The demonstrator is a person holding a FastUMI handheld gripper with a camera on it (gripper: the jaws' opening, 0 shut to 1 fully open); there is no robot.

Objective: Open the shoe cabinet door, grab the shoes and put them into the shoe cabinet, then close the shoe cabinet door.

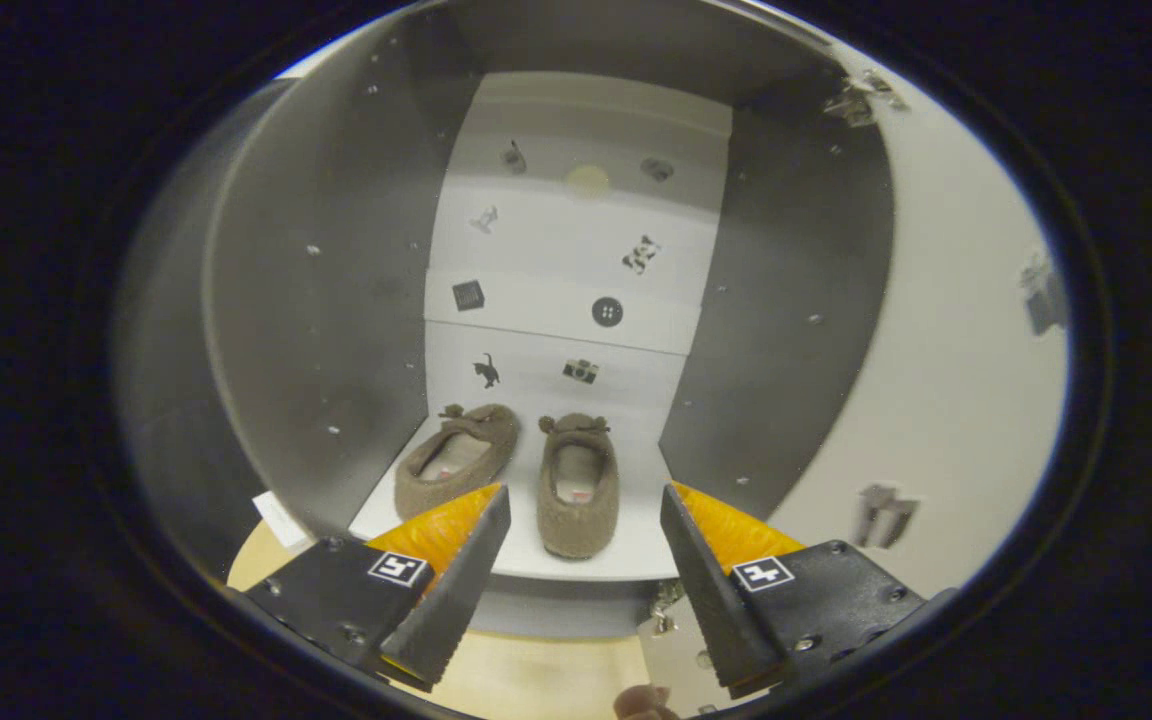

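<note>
Both brown slippers (536, 475) sit side by side on the bottom shelf (626, 555) inside the shoe cabinet (316, 300), the claw (584, 540) is spread wide and holds nothing, so I think the open door (946, 350) needs closing next.

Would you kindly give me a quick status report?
Tongs open, empty. Both slippers on cabinet shelf. Door open. Nothing blocking.

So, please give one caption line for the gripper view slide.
Open fingers face two brown slippers on the open shoe cabinet's shelf.
</note>
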